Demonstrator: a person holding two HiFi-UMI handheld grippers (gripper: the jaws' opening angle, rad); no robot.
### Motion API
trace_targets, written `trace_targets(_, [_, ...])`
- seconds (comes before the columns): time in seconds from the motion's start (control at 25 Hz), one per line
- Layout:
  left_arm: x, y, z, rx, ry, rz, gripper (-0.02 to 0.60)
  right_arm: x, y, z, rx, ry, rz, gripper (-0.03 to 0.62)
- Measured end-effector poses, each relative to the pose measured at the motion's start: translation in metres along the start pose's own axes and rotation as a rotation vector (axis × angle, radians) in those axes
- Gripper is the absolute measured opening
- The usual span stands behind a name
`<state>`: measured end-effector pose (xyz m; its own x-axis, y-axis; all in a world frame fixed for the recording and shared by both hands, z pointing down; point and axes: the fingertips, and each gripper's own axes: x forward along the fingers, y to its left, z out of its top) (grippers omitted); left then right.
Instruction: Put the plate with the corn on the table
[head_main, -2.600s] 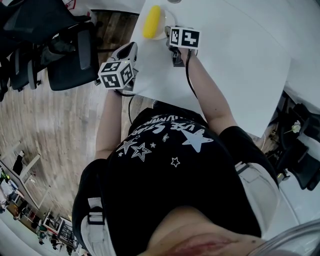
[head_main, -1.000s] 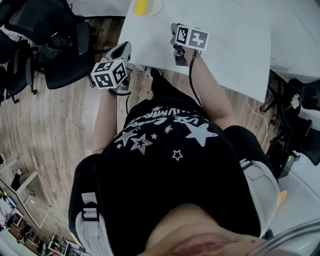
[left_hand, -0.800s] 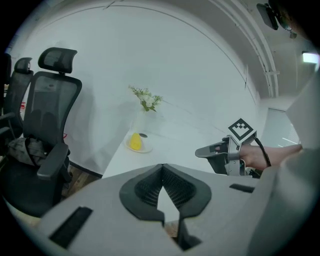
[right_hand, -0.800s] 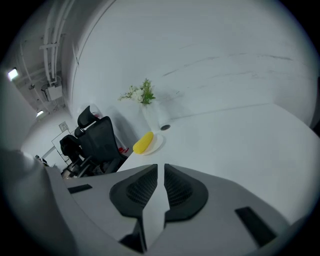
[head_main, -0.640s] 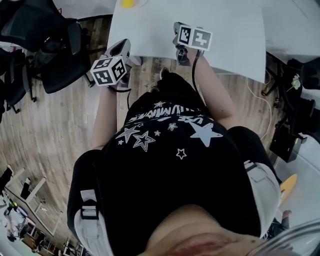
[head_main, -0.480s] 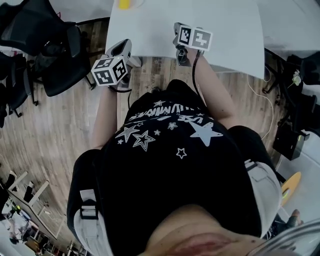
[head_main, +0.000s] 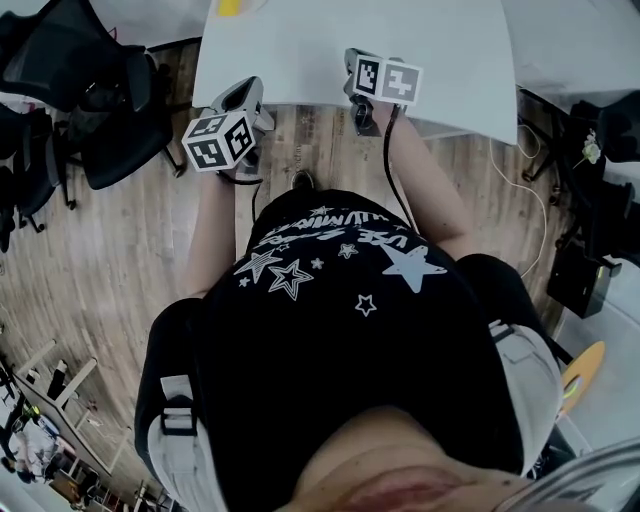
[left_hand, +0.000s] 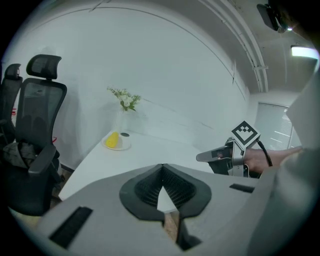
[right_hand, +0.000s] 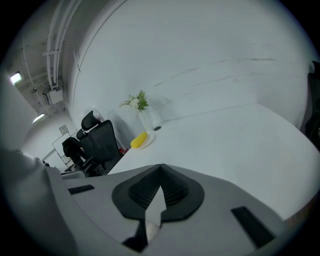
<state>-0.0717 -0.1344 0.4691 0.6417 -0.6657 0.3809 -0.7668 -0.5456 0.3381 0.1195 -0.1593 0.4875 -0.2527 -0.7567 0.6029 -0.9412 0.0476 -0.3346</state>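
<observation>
Corn lies on its plate at the bench's far corner, beside flowers. Plate seems stiff, light and slick; I'd pinch its rim. My left hand-held gripper and right hand-held gripper are closed, empty, well apart from it.

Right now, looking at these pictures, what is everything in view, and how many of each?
table: one, white, ahead of both grippers
plate: one, white, on the table's far left corner
corn: one cob, yellow, lying on the plate
flowers: one bunch, white and green, in a pale vase just behind the plate
office chairs: at least two, black, left of the table
floor: wooden, brown, under the person
shirt: one, black with white stars, on the person
left gripper: one, grey, jaws shut and empty, by the table's near left corner
right gripper: one, grey, jaws shut and empty, at the table's near edge
</observation>
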Motion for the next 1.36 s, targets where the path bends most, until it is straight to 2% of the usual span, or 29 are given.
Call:
trace_targets(0.64, [-0.012,-0.120,-0.053,0.035,0.035,-0.046,0.006,-0.105,-0.060,-0.059,0.026,0.002,0.003,0.006])
trace_targets(1.36, [-0.066,-0.201,-0.096,0.059,0.026,-0.047,0.006,-0.203,-0.075,-0.100,-0.002,-0.036,0.023,0.006])
